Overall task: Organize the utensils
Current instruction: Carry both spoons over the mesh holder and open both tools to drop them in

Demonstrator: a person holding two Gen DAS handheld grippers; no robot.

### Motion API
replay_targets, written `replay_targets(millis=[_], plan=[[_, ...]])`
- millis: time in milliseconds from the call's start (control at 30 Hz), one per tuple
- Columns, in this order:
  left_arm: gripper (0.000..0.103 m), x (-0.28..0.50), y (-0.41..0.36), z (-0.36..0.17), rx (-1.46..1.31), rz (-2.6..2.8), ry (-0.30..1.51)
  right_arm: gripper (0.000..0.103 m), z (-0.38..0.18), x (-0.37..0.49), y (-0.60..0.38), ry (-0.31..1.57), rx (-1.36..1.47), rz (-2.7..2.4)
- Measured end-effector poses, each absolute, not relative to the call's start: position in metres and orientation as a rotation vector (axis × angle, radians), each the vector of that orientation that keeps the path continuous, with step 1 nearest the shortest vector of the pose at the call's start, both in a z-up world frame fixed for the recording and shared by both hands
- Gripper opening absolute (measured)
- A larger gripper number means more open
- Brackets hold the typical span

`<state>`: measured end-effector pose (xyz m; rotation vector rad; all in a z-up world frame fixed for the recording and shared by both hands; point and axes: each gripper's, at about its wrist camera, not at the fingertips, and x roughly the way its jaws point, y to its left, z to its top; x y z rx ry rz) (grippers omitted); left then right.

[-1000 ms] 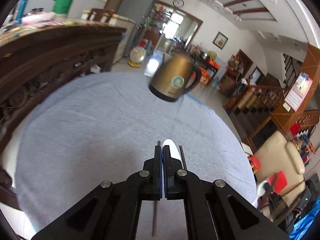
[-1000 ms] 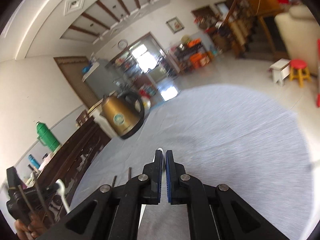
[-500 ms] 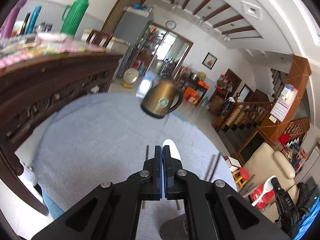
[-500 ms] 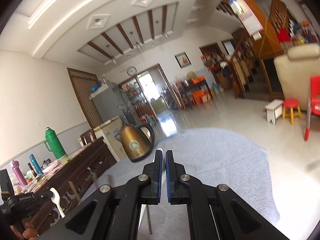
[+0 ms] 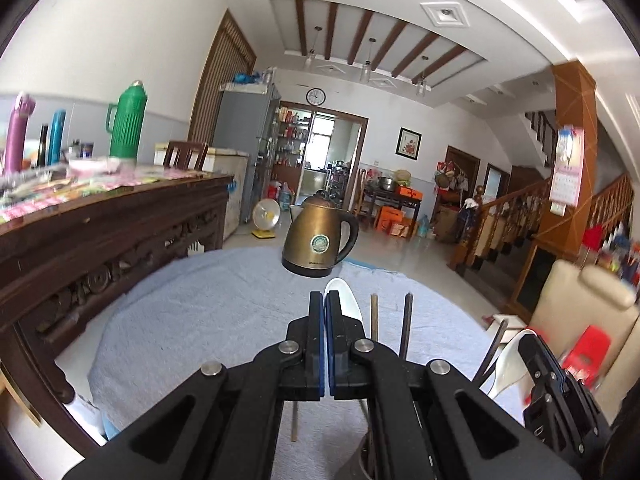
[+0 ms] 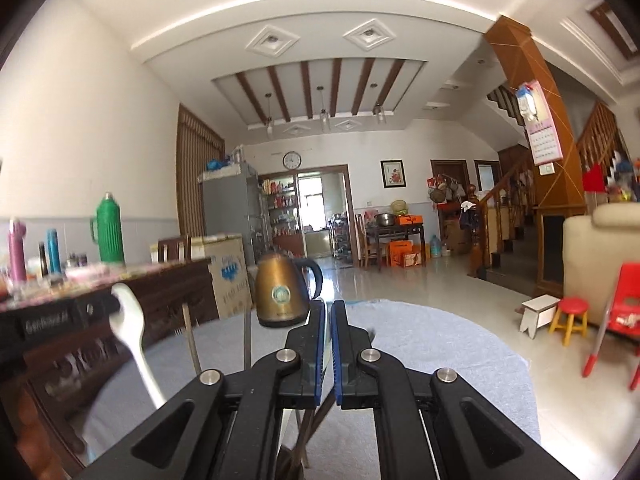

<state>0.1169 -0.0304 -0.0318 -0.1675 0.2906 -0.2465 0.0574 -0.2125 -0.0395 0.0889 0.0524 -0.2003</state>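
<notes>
My left gripper is shut on a white spoon and dark chopsticks, held above the grey cloth-covered table. My right gripper is shut on a thin utensil handle, with dark chopsticks crossing below its jaws. In the right wrist view the left gripper's white spoon and chopsticks show at the left. In the left wrist view the right gripper shows at lower right with its white spoon.
A bronze electric kettle stands at the far edge of the table. A carved dark wooden sideboard with a green thermos and bottles runs along the left. A cream armchair and red stools stand to the right.
Both grippers have tilted up and levelled, so the room now fills the views. They have come closer together; each still holds its utensils.
</notes>
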Motion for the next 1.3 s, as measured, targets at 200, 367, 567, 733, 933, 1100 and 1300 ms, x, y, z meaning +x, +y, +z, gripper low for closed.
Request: replay_targets(millis=[200,367,567,733,933,1100,1300], plan=[[0.001,0.115,-0.048,-0.049,-0.090,-0.244,0.284,0.004,-0.055,0.059,-0.205,0.081,0.040,-0.185],[0.001,0.108,-0.061,-0.059,-0.025,-0.271,0.281,0.004,-0.064,0.053,-0.214,0.105,0.039,-0.150],[0.001,0.105,-0.068,-0.072,0.019,-0.297,0.322,0.004,-0.076,0.048,-0.229,0.155,0.082,-0.126],[0.001,0.100,-0.067,-0.075,0.041,-0.302,0.329,0.004,-0.078,0.040,-0.235,0.166,0.100,-0.103],[0.001,0.097,-0.067,-0.075,0.056,-0.321,0.360,0.005,-0.080,0.036,-0.237,0.187,0.127,-0.067],[0.014,0.090,-0.061,-0.069,0.044,-0.352,0.384,0.006,-0.074,0.030,-0.236,0.191,0.134,-0.039],[0.043,0.080,-0.046,-0.052,0.002,-0.322,0.333,0.020,-0.063,0.019,-0.257,0.155,0.212,-0.065]])
